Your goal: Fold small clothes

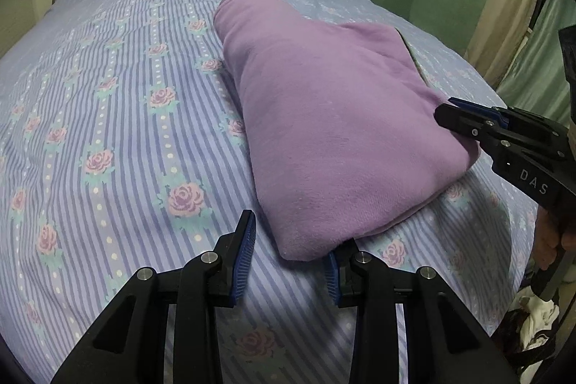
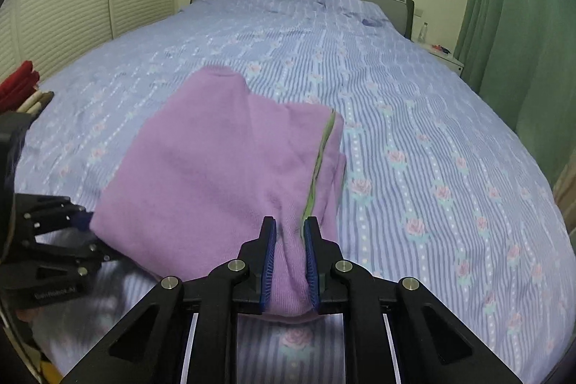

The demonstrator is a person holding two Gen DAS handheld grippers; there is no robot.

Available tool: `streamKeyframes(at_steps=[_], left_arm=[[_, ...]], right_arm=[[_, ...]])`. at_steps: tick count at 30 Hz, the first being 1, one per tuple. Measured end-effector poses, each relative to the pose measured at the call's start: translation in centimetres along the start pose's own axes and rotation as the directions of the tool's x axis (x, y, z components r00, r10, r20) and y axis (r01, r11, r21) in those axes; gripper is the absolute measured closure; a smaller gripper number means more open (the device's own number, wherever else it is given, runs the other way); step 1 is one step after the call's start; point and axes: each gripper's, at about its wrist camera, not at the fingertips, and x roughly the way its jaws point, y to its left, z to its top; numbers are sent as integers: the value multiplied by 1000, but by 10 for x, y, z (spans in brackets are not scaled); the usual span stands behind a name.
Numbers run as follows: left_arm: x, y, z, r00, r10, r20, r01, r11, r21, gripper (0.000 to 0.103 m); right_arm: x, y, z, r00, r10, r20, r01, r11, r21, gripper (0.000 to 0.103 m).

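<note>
Purple garment [image 2: 216, 175]: folded, soft, green trim at edge | bed [image 2: 414, 132]: lain upon | right tool [image 2: 289, 258]: clenched on garment | left tool [image 1: 288, 261]: released, corner between pads

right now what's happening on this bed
A person with a gripper in each hand is folding a purple garment on a floral bedspread. The right gripper is shut on the garment's near edge. The left gripper sits at the other near corner with its fingers apart, the cloth not pinched. The garment already lies partly folded.
</note>
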Motion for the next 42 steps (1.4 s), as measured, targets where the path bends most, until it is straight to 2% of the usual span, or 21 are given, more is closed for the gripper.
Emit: streamKeyframes(at_steps=[3, 6, 10, 14, 17, 19, 21, 23, 25, 27, 29, 31, 34, 36, 38, 39, 41, 42], left_arm=[[2, 5, 3, 1000, -15, -10, 15, 999, -31, 68], [3, 5, 4, 1000, -6, -12, 6, 1000, -17, 68], [4, 8, 3, 1000, -2, -16, 2, 1000, -28, 68], [1, 11, -4, 1000, -8, -12, 8, 999, -36, 68], [1, 16, -5, 1000, -24, -19, 23, 998, -61, 68], [-1, 17, -4, 999, -27, -30, 25, 998, -51, 67], [-8, 13, -7, 999, -15, -40, 14, 1000, -27, 64], [-24, 6, -11, 1000, 17, -14, -17, 999, 37, 57], [-47, 1, -18, 997, 59, 57, -65, 993, 102, 48], [-67, 0, -21, 992, 67, 110, -83, 986, 143, 46], [-85, 3, -17, 984, 76, 159, -103, 980, 167, 42], [-95, 10, -13, 979, 82, 186, -114, 979, 170, 42], [-105, 20, -2, 973, 89, 212, -124, 979, 160, 42], [-112, 28, 3, 971, 83, 223, -119, 981, 151, 41], [-112, 38, 15, 971, 73, 228, -108, 983, 147, 39], [-113, 42, 19, 971, 62, 232, -97, 984, 146, 39], [-108, 42, 30, 971, 17, 237, -54, 987, 152, 40], [-102, 42, 37, 973, -16, 231, -20, 988, 152, 40]], right_arm=[[-3, -3, -3, 1000, -11, 10, 11, 1000, 13, 88], [-3, -4, 0, 999, -29, 19, 29, 999, 34, 88], [-12, 5, 5, 996, -76, 53, 76, 997, -4, 89], [4, -3, -8, 999, -51, 9, 51, 998, 36, 88], [7, -10, -14, 1000, -25, 7, 24, 994, 102, 86], [6, -15, -14, 1000, -12, 7, 10, 989, 146, 75], [2, -20, -15, 999, -38, 16, 34, 981, 193, 53], [-4, -24, -16, 998, -53, 13, 48, 969, 244, 49], [-9, -24, -18, 999, -48, 13, 43, 958, 282, 47], [-16, -24, -20, 998, -68, 12, 60, 943, 327, 35], [-21, -22, -24, 994, -107, 5, 97, 924, 369, 29], [-21, -21, -28, 994, -106, -6, 100, 910, 401, 28], [-16, -28, -41, 998, -59, -25, 63, 842, 535, 28], [-21, -35, -53, 1000, -29, -11, 30, 761, 648, 28], [-30, -38, -65, 999, -22, 39, -14, 677, 736, 27], [-34, -38, -70, 998, -27, 59, -27, 642, 766, 20], [-36, -36, -75, 996, -33, 84, -48, 597, 801, 13], [-36, -35, -77, 995, -29, 98, -63, 582, 811, 13]])
